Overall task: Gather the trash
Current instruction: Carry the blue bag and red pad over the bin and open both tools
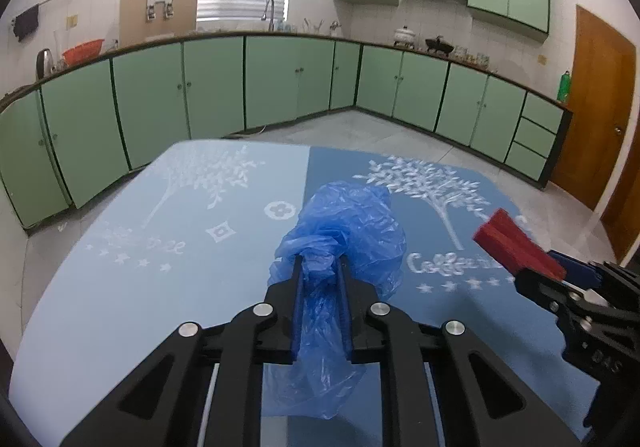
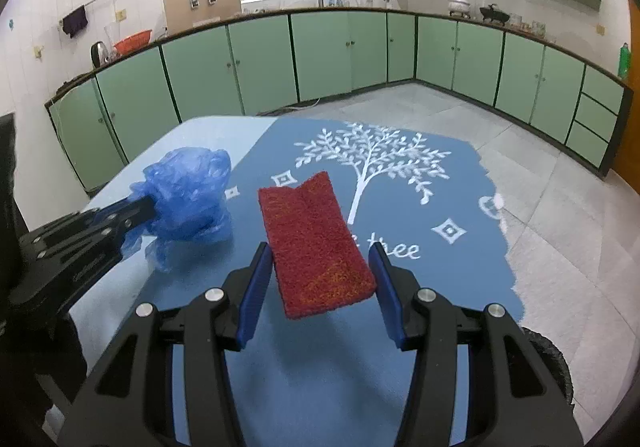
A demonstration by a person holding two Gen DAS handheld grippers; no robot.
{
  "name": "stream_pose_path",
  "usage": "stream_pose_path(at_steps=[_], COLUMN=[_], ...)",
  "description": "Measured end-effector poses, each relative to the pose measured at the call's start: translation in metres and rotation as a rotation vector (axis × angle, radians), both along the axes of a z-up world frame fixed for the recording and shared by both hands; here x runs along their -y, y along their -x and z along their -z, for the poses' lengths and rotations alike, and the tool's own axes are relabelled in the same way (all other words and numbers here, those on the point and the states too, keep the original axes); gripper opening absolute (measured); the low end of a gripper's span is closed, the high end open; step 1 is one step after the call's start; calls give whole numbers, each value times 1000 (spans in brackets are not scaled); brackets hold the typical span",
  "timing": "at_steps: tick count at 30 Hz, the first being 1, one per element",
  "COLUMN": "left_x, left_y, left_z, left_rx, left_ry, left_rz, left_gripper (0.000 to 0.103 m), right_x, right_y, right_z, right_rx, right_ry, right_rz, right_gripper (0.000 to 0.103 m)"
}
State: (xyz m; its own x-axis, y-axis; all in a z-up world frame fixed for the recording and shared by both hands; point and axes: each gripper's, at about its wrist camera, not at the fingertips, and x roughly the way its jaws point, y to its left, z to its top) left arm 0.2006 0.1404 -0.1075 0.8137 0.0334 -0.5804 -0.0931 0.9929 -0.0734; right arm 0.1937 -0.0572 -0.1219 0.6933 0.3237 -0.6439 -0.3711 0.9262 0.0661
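Note:
My left gripper (image 1: 319,261) is shut on a crumpled blue plastic bag (image 1: 352,223), which bulges beyond the fingertips and trails back between the fingers over the blue table (image 1: 140,267). The bag (image 2: 190,193) and left gripper (image 2: 146,207) also show at the left of the right wrist view. My right gripper (image 2: 320,259) is shut on a red scouring pad (image 2: 314,243) and holds its near end between the blue pads (image 2: 256,283), above the table (image 2: 320,367). The pad sticks forward. In the left wrist view the pad (image 1: 516,243) shows at the right, held by the right gripper (image 1: 560,275).
The tablecloth has white tree prints (image 2: 372,163). Green kitchen cabinets (image 1: 216,87) line the far walls, with a tiled floor (image 2: 560,187) between them and the table. A wooden door (image 1: 600,103) stands at the right.

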Motion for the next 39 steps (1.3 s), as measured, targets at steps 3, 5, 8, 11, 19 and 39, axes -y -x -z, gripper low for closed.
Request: stream_pose_path(at_steps=[3,5,8,11,19,39], left_x=[10,17,27,38,65,193], left_y=[15,23,35,44,61,70], left_z=[-11,-17,-27,-35,-48,-50], left_rx=[21,31,46,65,92,107], left_ry=[-3,-5,-4,-8,-7,14], left_rz=[20,30,46,64,118,374], left_gripper=[15,15,15,15,15,15], right_x=[7,13,23,34,66,194], right_y=[9,16,26,36,60,104], right_z=[-10,-18,-26,-34,-49,-47], right_rx=[14,25,39,49,79,97], right_ry=[-14,-21,-27,-40,-34,0], right_rz=[7,14,24,35,79,295], right_gripper=[48,48,48,48,48,48])
